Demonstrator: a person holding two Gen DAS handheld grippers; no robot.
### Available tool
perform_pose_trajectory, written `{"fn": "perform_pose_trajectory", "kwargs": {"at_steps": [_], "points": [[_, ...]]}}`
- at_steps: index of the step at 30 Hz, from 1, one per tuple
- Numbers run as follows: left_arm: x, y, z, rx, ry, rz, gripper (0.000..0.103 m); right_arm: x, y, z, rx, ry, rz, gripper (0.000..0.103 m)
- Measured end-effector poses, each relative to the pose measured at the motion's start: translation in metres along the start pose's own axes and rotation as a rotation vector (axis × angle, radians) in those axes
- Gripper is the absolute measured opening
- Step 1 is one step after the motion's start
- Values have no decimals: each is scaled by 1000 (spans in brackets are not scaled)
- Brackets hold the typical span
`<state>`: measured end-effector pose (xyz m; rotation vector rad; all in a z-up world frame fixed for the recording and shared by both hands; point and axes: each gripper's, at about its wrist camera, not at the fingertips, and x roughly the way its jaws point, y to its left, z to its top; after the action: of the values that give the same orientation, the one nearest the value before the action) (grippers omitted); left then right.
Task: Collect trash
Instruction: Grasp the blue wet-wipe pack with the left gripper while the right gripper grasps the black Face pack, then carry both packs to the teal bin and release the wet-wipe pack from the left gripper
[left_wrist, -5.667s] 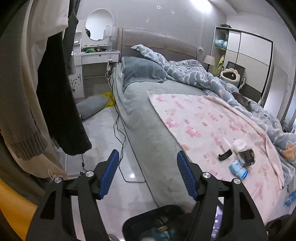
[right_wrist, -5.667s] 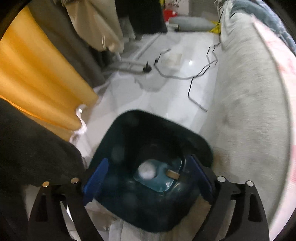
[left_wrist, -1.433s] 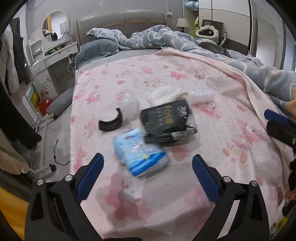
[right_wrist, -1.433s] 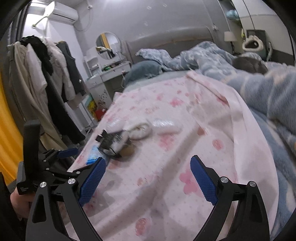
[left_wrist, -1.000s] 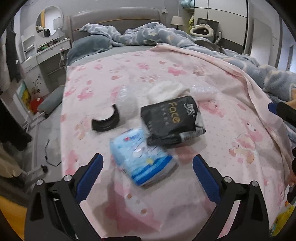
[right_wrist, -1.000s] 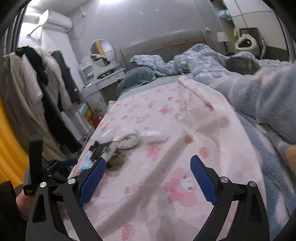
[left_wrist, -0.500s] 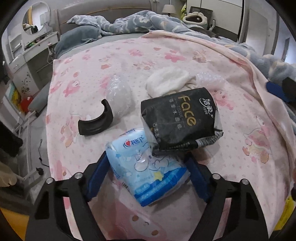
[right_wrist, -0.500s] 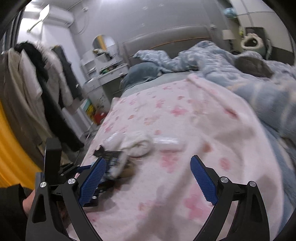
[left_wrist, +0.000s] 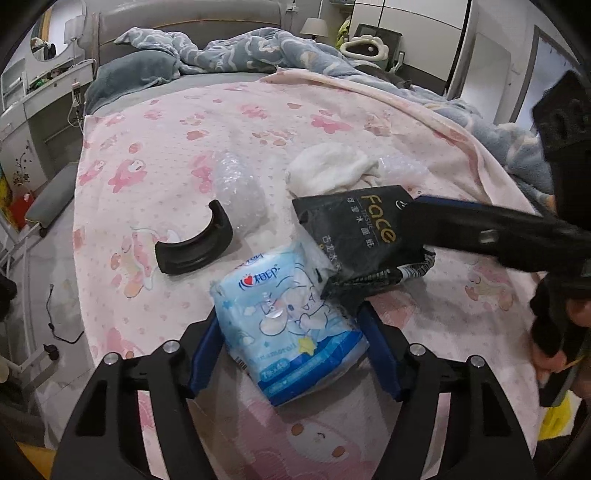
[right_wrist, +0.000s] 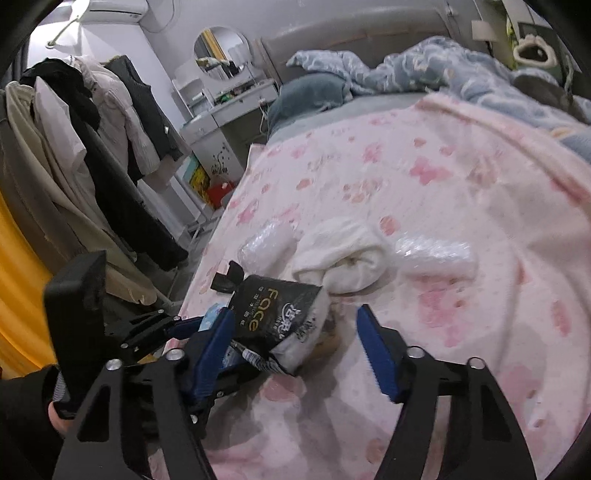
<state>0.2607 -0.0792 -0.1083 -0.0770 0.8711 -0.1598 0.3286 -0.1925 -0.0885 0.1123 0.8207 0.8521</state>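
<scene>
Trash lies in a loose pile on the pink blanket (left_wrist: 369, 122) of the bed. Left claw (left_wrist: 291, 354) straddles the blue tissue pack (left_wrist: 291, 328), jaws closing, both pads at the pack's sides; whether they press yet is hard to tell, probably just touching. Right claw (right_wrist: 295, 347) comes in from the side, jaws closing around the black Face tissue pack (right_wrist: 273, 314), left pad against it, right pad apart from it with a clear gap. The black pack's corner overlaps the blue pack, so lifting either one could drag or flip the other. Both packs look soft and slick: a shallow pinch may squeeze them out. Claws sit close together, so collision is a risk. Black curved piece (left_wrist: 192, 247), white cloth (left_wrist: 328, 173) and bubble wrap (left_wrist: 240, 184) remain uncollected nearby.
</scene>
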Motion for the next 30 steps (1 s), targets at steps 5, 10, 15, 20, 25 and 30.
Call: {"fn": "perform_pose_trajectory", "kwargs": {"at_steps": [5,10,15,20,25,30], "points": [[-4,7,-2,-3,-1,-31,69,12,1,2,33,31,9,50],[-8,15,-3,-16,2,-50,66,23,7,3,46,89,1,44],[-13,23,-4,-35,-7,-64,62,16,16,10,24,60,-23,21],[-27,34,-3,-55,-35,-71,61,3,30,22,2,8,-50,13],[-38,46,-6,-65,-43,-73,61,1,44,31,-26,-10,-62,10],[-48,58,-9,-56,-38,-67,60,5,63,39,-78,-7,-71,9]]}}
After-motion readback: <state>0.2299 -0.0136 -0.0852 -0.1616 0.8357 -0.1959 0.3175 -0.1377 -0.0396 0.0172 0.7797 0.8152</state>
